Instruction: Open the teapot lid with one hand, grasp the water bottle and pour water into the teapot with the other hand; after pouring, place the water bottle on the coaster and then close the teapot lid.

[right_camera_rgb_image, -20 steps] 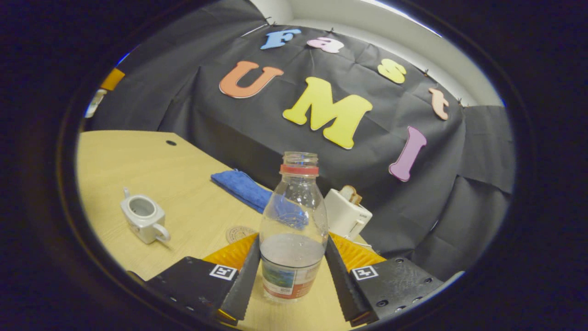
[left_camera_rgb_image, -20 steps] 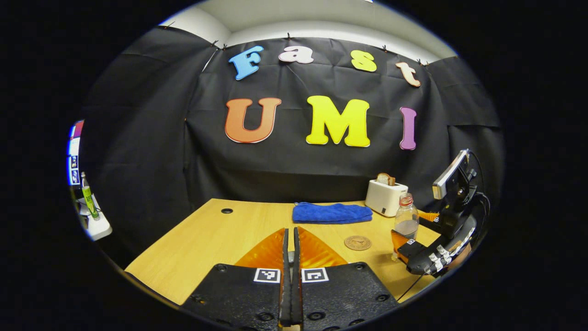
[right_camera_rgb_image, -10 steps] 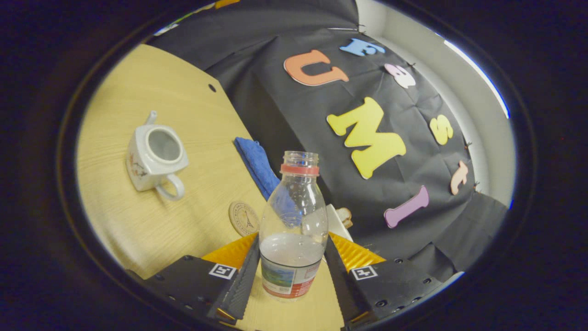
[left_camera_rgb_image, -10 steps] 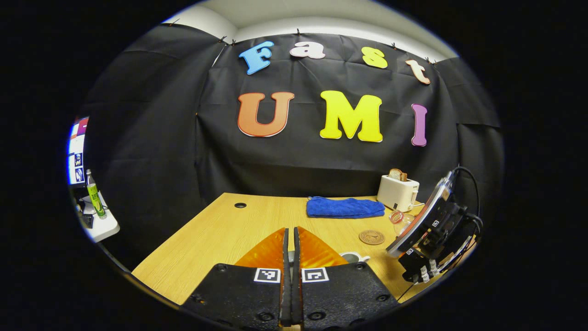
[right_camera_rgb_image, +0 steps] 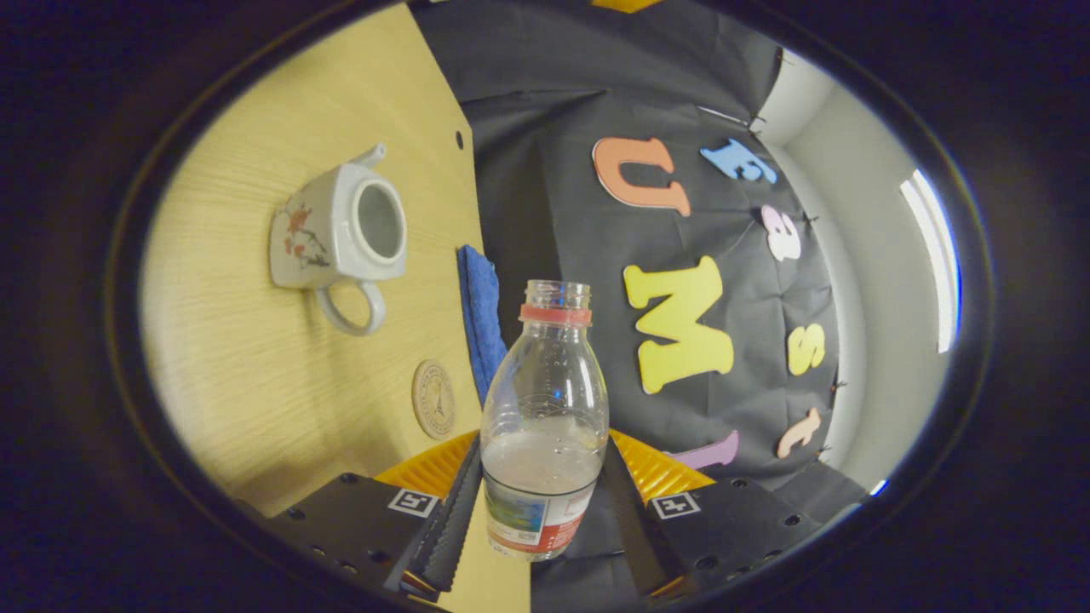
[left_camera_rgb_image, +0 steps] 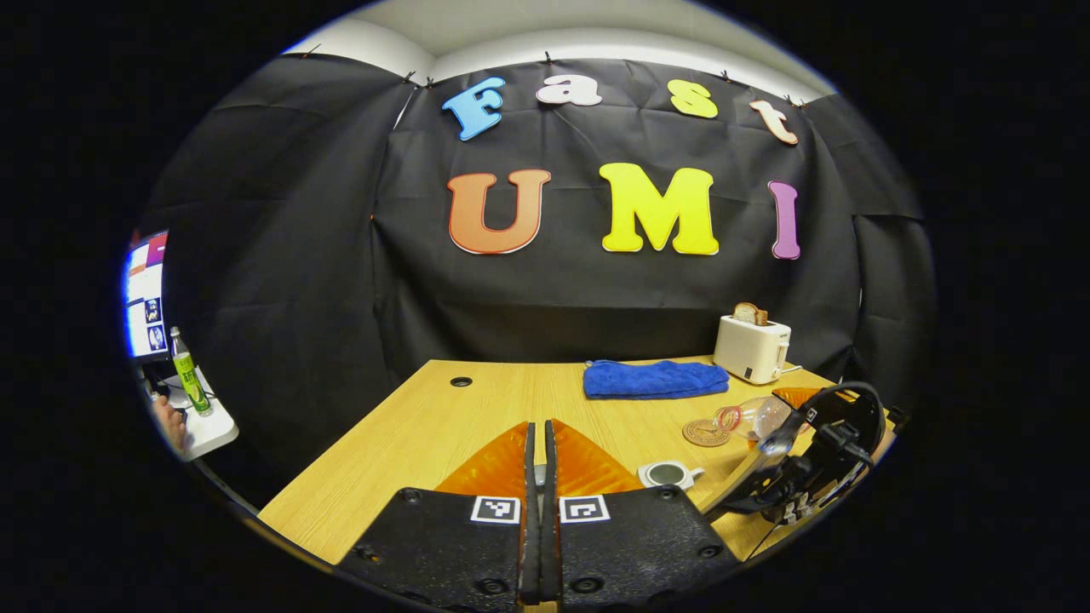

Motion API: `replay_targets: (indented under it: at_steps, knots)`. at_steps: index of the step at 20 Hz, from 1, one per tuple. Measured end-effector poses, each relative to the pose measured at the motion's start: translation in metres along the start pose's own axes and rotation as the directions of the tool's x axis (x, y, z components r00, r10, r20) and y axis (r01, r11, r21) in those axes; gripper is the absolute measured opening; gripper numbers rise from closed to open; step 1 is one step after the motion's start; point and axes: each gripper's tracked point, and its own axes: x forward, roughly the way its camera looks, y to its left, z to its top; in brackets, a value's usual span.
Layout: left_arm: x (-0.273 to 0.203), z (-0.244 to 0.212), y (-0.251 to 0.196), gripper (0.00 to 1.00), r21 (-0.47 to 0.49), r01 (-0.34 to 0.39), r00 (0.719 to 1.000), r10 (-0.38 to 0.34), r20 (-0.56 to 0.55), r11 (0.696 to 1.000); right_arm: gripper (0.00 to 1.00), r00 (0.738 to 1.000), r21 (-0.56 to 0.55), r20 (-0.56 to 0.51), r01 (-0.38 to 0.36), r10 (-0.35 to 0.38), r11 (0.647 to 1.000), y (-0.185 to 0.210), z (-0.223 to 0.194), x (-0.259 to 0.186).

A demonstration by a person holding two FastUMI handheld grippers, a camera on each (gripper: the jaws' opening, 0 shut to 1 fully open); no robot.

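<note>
Already the right claw point(right_camera_rgb_image: 545, 502) grips the water bottle point(right_camera_rgb_image: 545, 417), both fingers pressed on its lower body and its open neck pointing straight ahead of the claw. Ahead and off to its left, the lidless teapot point(right_camera_rgb_image: 341, 226) sits on the table point(right_camera_rgb_image: 238, 383), mouth exposed. I judge the neck must swing over that mouth. The left claw point(left_camera_rgb_image: 536, 511) is closed; whether it holds the lid, I cannot tell.

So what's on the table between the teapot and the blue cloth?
The coaster lies between the teapot and the cloth, seen in the left gripper view; the rest is bare table.
</note>
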Motion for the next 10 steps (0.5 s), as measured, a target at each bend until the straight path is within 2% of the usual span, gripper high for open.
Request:
replay_targets:
  at_steps: [3, 6, 10]
  knots:
    - [0.001, -0.001, -0.004, 0.03, 0.015, 0.006, 1.000, -0.005, -0.004, 1.000, 0.75, 0.999, -0.101, 0.029, 0.031, -0.028, 0.994, -0.001, 0.002, 0.002]
    - [0.001, -0.006, -0.003, 0.03, 0.040, 0.001, 1.000, 0.000, -0.021, 0.999, 0.75, 0.998, -0.153, 0.047, 0.046, -0.040, 0.987, -0.001, 0.006, 0.002]
    - [0.003, -0.007, -0.008, 0.03, 0.067, 0.014, 1.000, -0.013, -0.025, 0.998, 0.77, 0.994, -0.249, 0.088, 0.090, -0.070, 0.964, -0.004, 0.019, 0.000]
